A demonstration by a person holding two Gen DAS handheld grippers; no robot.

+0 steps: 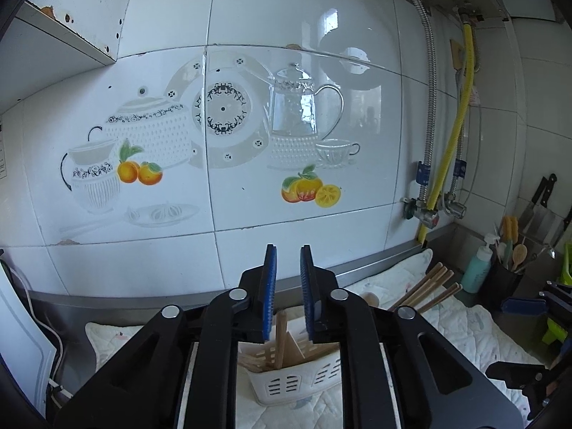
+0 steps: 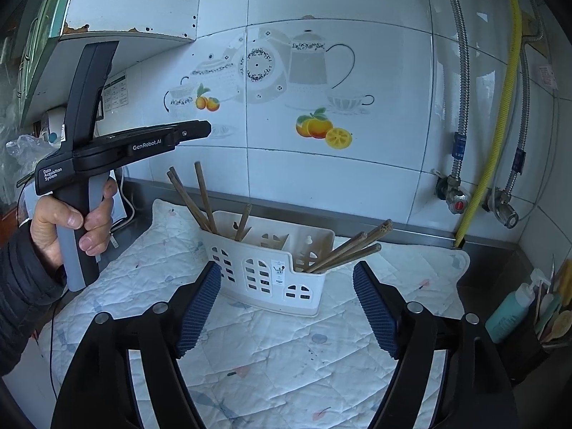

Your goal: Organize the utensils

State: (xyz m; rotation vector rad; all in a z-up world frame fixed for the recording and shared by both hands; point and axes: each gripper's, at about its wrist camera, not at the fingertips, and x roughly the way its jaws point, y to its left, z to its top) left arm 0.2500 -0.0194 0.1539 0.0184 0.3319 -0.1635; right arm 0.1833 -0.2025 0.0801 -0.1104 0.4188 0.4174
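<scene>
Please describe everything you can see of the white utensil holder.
The white utensil holder looks like plastic, with slotted cut-outs in its front wall and dividers making compartments. It stands upright on the quilted cloth near the tiled wall. Wooden chopsticks lean out of its left compartment, and more out of its right one. No hand-held gripper touches it.

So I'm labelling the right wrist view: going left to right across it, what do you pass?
Hand holding the left gripper → chopsticks leaning left → white utensil caddy → chopsticks leaning right → yellow hose → teal bottle.
</scene>
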